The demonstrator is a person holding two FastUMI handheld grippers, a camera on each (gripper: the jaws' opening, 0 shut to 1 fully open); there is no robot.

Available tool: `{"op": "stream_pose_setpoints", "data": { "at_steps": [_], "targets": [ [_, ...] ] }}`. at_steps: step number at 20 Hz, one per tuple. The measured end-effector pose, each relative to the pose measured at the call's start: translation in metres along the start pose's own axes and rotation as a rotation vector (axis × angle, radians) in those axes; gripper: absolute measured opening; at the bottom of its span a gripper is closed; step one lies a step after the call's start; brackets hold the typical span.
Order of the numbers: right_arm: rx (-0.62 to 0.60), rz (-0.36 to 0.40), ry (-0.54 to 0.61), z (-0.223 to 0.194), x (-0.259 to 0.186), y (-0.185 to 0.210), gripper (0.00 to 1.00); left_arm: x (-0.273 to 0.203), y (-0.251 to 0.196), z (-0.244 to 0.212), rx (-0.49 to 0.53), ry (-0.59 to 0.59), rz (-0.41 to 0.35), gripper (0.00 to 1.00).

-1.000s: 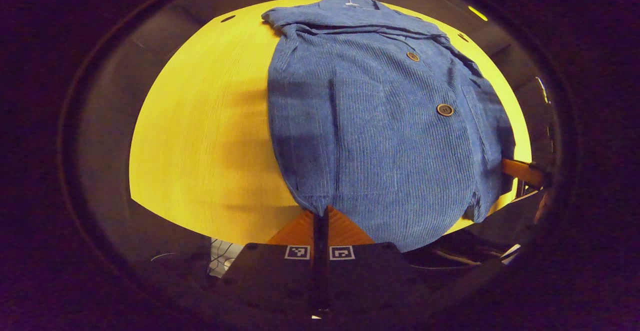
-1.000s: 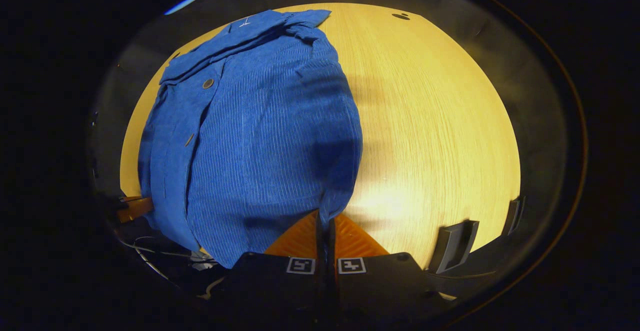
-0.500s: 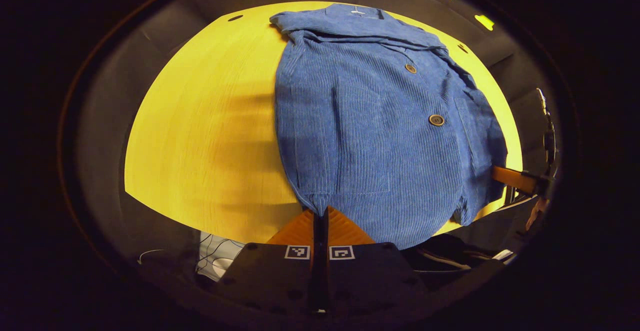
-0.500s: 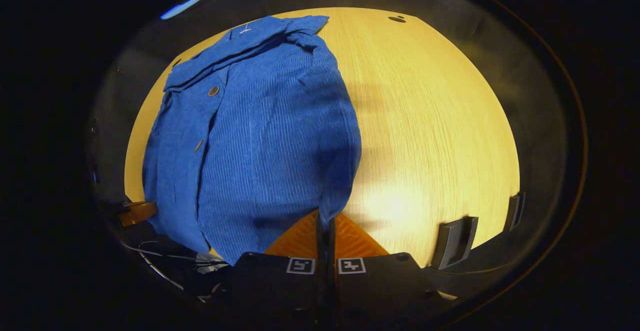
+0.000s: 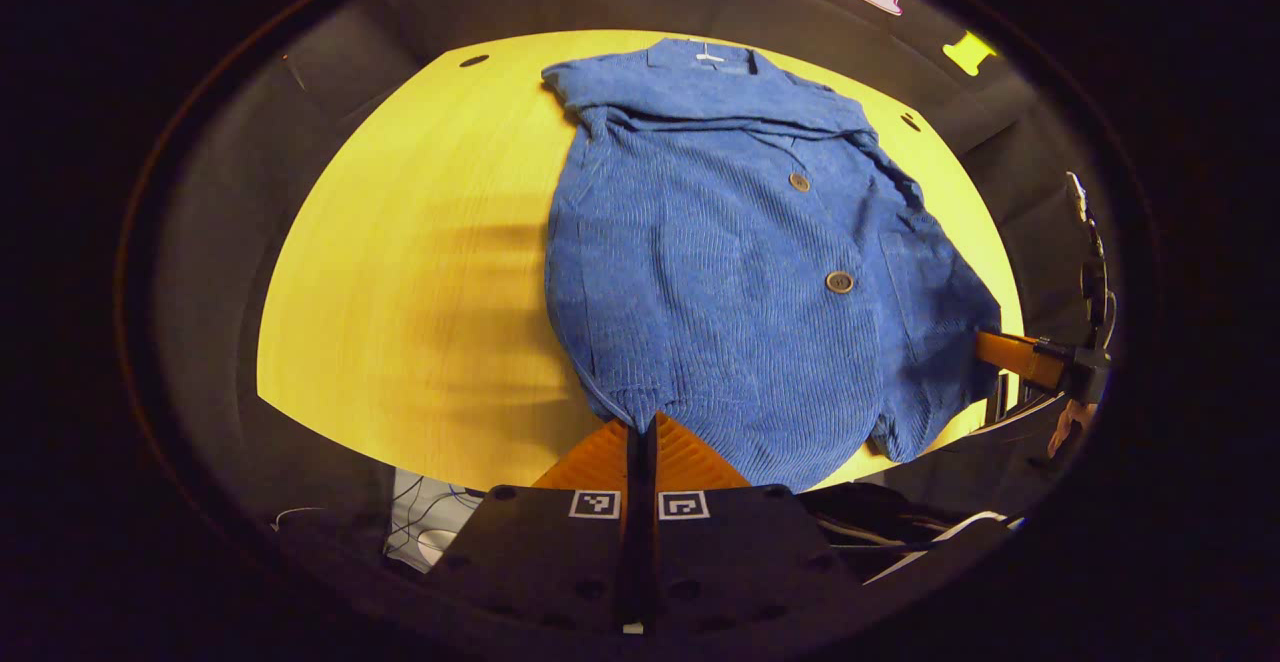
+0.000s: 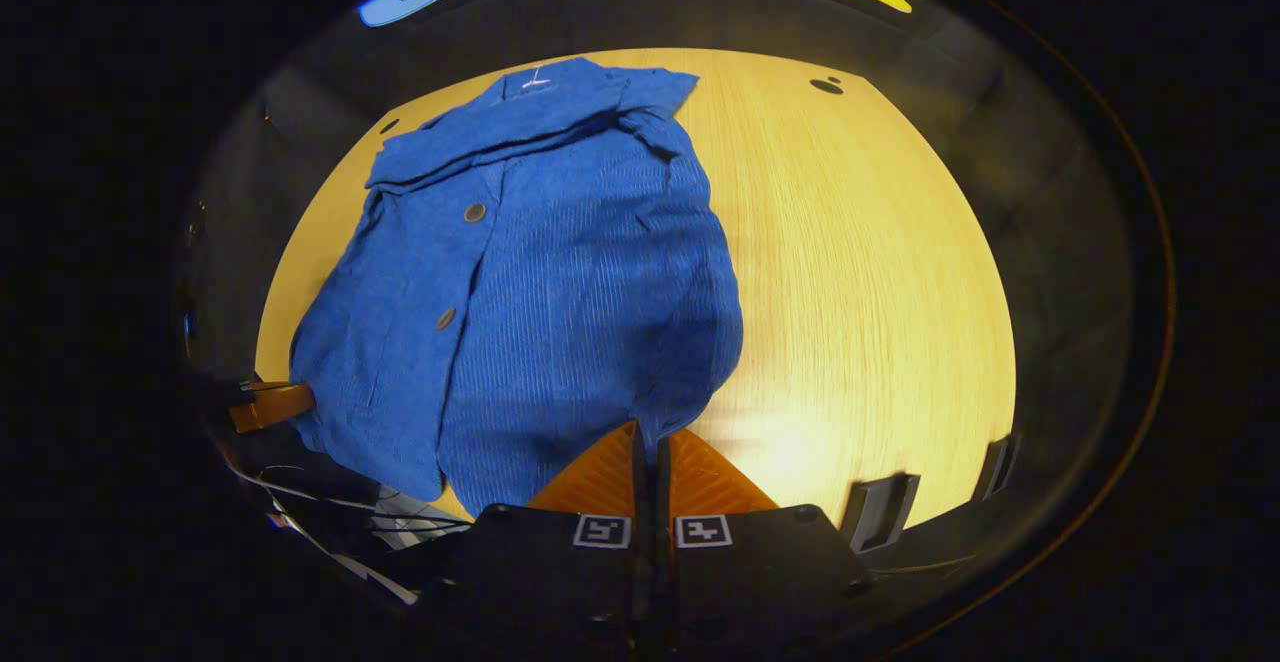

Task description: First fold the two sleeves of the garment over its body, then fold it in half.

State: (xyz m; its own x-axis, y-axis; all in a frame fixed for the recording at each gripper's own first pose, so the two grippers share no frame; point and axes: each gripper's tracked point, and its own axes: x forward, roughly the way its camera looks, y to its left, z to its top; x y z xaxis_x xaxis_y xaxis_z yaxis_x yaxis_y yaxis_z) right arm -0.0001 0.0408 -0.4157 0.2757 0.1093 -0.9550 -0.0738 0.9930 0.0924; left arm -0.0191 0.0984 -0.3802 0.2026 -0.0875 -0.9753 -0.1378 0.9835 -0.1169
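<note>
- The left gripper has its orange fingers pressed together on the near hem corner of the jacket; no gap shows between them.
- In the left gripper view, the hem corner rises into the fingertips, and the cloth runs away from there up the table.
- The right gripper is likewise closed tight, its fingers pinching the other near hem corner of the jacket.
- The right gripper also shows far off at the right edge of the left gripper view, touching the jacket's edge; the left gripper shows at the left edge of the right gripper view, also at the cloth's edge.
- The jacket is blue corduroy, lying front up on the yellow wooden table, collar at the far end and hem nearest the grippers.
- Both sleeves are folded in over the body, so the outline is a narrow block.
- Two buttons show down the front.
- The near hem sags over the table's near edge between the two grippers.
- Cables lie below the table's near edge.
- Dark brackets stand at the table's near right edge in the right gripper view.
</note>
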Motion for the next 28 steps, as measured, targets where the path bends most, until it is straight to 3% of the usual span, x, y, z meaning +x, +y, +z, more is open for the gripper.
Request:
{"op": "stream_pose_setpoints", "data": {
  "at_steps": [18,22,28],
  "targets": [
    [-0.145,0.093,-0.203,0.164,-0.024,0.011,0.02,-0.063,0.001,0.138,-0.074,-0.189,0.019,0.0],
    [-0.155,0.113,-0.244,0.213,-0.014,0.007,0.02,-0.065,0.012,0.178,-0.081,-0.198,0.077,0.0],
    [-0.136,0.107,-0.296,0.286,-0.005,0.007,0.02,-0.065,0.02,0.245,-0.131,-0.215,0.041,0.0]
  ]
}}
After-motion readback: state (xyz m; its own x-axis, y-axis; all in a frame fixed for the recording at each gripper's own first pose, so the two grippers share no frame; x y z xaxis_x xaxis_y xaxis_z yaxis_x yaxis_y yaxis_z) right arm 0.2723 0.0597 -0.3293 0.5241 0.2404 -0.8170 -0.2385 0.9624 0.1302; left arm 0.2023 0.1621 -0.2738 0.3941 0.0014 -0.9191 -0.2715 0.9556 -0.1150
